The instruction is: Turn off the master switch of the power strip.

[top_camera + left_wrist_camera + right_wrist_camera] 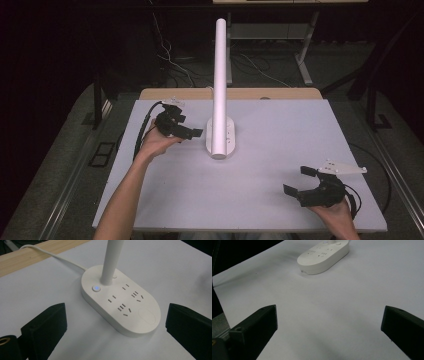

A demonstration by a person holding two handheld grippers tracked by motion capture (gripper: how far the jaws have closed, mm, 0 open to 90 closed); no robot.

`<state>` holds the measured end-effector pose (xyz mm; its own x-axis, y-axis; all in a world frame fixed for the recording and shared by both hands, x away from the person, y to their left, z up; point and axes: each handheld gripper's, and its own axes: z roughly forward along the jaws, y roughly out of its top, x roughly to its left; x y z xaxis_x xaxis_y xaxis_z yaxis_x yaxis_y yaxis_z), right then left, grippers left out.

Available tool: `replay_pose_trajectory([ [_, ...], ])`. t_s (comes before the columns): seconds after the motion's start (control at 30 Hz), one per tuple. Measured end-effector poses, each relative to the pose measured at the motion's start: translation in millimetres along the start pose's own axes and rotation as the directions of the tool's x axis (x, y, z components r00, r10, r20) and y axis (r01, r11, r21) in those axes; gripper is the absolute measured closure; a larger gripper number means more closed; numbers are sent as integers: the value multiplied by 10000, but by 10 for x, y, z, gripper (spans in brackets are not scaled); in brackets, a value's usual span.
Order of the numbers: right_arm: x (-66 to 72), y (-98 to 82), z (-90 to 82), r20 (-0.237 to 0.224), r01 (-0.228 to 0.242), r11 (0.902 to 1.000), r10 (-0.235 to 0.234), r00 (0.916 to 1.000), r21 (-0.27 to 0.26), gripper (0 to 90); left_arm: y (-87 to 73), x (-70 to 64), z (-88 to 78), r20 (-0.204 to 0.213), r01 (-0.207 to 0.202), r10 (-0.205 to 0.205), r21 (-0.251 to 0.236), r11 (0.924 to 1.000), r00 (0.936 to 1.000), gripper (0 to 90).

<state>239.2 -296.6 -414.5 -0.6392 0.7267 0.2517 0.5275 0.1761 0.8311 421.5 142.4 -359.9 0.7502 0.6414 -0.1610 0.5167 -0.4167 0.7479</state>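
A white oval socket base [221,140] lies in the middle of the white table [270,150], with a tall white pole [220,75] rising from it. In the left gripper view the base [125,307] shows several socket slots and a round button [96,288] lit blue beside the pole [112,260]. My left gripper [187,125] is open just left of the base, its jaws wide apart and empty [116,332]. My right gripper [299,180] is open near the front right of the table, nothing between its jaws [329,332], with the base [323,256] far ahead.
A white cable [55,256] runs from the base toward the wooden strip [230,93] along the table's far edge. Beyond the table are a dark floor, loose cables [170,60] and metal desk legs [305,55]. Bare table surface lies between the two grippers.
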Motion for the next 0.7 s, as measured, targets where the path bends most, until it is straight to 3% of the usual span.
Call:
replay_pose_trajectory([
  [0.37, 12, -5, 3, -51, 3, 10000, -3, 10000, 39, 0, 164, 43, 82, -140, -167, 172, 388, 9991, 9998, 37],
  [0.7, 5, -8, -6, -19, 28, 10000, -28, 10000, -5, 0, 314, 51, 139, -123, -182, 185, 259, 9995, 9998, 99],
])
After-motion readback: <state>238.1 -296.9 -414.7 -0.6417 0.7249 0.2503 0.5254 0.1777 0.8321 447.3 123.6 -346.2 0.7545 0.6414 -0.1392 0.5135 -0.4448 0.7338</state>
